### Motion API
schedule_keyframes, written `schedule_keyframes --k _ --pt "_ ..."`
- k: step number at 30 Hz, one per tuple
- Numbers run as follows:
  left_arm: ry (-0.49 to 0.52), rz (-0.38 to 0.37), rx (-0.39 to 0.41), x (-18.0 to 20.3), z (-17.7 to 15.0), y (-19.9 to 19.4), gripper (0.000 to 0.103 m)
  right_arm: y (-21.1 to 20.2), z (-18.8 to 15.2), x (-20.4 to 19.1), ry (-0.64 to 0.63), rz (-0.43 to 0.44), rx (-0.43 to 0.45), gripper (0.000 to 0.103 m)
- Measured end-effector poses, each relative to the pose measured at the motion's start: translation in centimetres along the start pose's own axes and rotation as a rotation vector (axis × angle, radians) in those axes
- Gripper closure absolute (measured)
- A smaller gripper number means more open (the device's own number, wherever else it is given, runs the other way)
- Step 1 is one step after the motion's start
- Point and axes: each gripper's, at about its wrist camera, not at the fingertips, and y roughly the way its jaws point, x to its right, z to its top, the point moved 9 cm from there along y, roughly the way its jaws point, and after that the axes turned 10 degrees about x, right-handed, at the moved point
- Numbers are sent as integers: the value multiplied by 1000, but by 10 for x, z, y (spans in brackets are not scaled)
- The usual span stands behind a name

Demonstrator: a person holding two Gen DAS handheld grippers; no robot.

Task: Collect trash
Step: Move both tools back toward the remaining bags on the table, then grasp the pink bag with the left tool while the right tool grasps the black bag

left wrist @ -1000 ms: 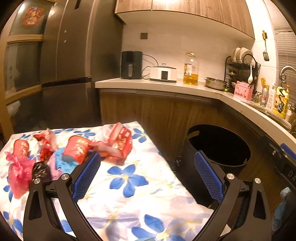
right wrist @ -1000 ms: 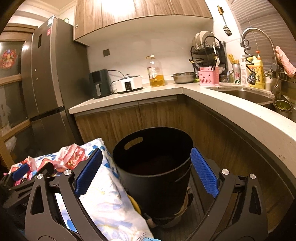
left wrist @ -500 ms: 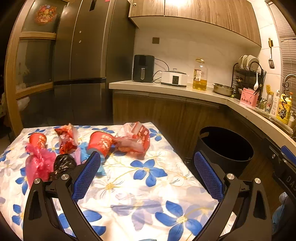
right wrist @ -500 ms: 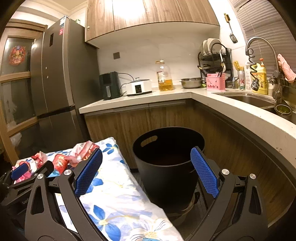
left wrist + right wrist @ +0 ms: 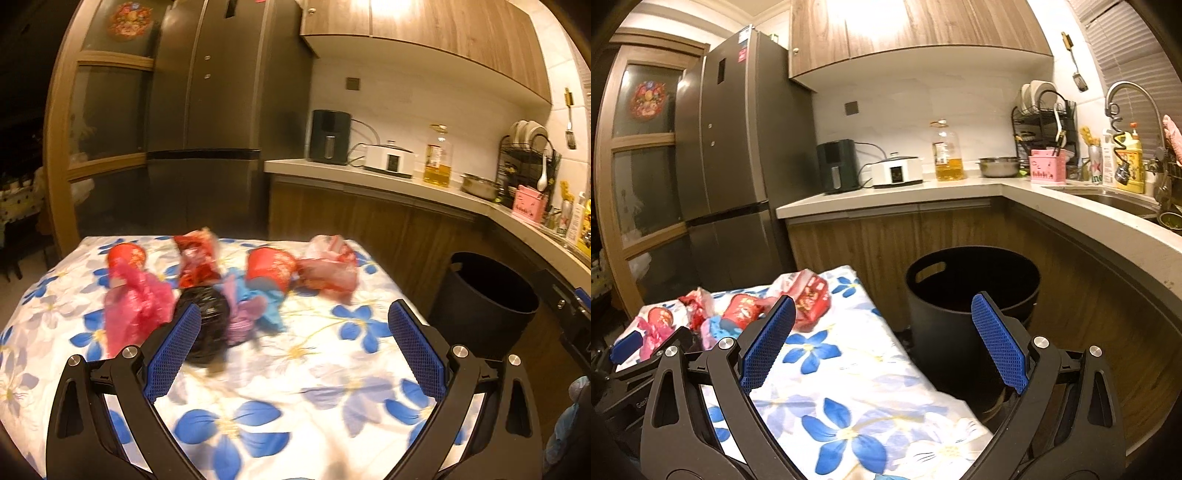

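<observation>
Trash [image 5: 229, 291], two red cups [image 5: 271, 271], one bin [image 5: 484, 306]

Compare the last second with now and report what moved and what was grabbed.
Both grippers backed away and rose: the trash pile and black bin look farther off. Nothing was grabbed; the left gripper and right gripper stayed open and empty. The trash stayed on the floral tablecloth.

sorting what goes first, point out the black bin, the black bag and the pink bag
black bin [image 5: 973, 291]: right wrist view, on its front wall.
black bag [image 5: 212, 314]: left wrist view, middle of the crumpled plastic.
pink bag [image 5: 135, 306]: left wrist view, middle of its body.
</observation>
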Motion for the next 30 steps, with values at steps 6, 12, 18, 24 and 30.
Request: schedule_keyframes --k 6,12,18,24,30 --pt "-13 46 -10 -31 -10 4 6 3 -11 -25 -12 44 -12 8" --pt "-23 78 10 -59 -14 8 6 9 -25 -50 -17 90 -29 8" --pt "-61 144 13 -99 -13 11 6 15 -37 -81 -30 146 -46 8" --pt "-70 216 12 -137 -13 17 6 19 -48 -111 -42 195 -65 8" --pt "-84 225 -7 -160 -13 34 7 22 -59 -140 -49 236 -83 8"
